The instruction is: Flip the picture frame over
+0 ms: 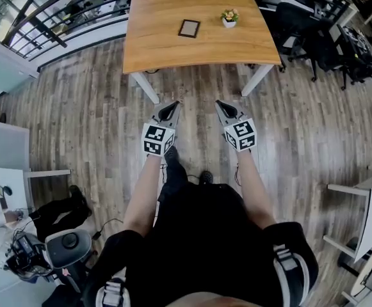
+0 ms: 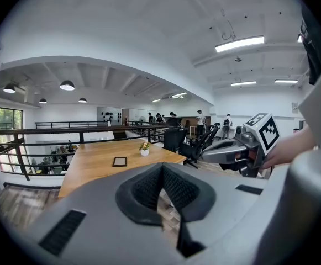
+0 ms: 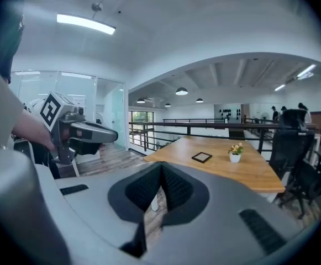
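Left gripper [image 1: 168, 110], right gripper [image 1: 225, 110] — both closed, empty, short of table [image 1: 166, 50]; picture frame [image 1: 189, 28] flat beside flowerpot [image 1: 229, 19].

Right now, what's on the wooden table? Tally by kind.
picture frame: 1
potted flower: 1
Total on the wooden table: 2

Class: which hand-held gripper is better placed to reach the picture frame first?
Left, narrowly: the left hand-held gripper lines up nearer the picture frame; the flower pot sits toward the right hand-held gripper. Both are shut.
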Tool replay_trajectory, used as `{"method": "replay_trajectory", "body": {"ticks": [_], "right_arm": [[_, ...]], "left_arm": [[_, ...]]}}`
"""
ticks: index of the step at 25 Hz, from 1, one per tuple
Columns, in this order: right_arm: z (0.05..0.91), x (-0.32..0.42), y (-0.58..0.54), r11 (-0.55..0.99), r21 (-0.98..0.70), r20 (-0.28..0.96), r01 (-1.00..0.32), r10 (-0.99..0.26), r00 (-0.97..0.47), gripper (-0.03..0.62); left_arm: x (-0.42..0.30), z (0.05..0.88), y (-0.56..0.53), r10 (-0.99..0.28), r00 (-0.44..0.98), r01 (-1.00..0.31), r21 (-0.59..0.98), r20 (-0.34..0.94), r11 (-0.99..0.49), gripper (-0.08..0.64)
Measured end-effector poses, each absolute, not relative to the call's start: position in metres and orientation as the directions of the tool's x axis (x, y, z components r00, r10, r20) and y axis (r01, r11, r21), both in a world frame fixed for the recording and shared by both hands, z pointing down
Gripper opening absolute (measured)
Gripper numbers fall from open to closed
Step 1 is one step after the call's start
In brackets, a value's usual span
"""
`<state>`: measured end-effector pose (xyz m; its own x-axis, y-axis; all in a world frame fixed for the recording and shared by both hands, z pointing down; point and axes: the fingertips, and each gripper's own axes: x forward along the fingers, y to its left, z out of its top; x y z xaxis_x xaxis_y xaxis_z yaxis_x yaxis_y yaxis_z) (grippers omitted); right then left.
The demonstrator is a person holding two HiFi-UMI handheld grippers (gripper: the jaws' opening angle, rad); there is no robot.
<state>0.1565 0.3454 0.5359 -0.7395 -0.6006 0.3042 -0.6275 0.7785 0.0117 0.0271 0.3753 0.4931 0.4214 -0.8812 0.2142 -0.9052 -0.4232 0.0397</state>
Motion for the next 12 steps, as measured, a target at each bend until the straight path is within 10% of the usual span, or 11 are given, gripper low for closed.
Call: {"method": "replay_trajectory", "body": {"ticks": [12], "right_arm": [[0.535,0.1542,0.3469,0.774,0.016,0.298,-0.633,-0.608,-0.736,0.008]], "left_arm": [[0.0237,0.4989,0.382,-0.883,0.415,-0.909,0.05,0.22,-0.415,0.02]]}}
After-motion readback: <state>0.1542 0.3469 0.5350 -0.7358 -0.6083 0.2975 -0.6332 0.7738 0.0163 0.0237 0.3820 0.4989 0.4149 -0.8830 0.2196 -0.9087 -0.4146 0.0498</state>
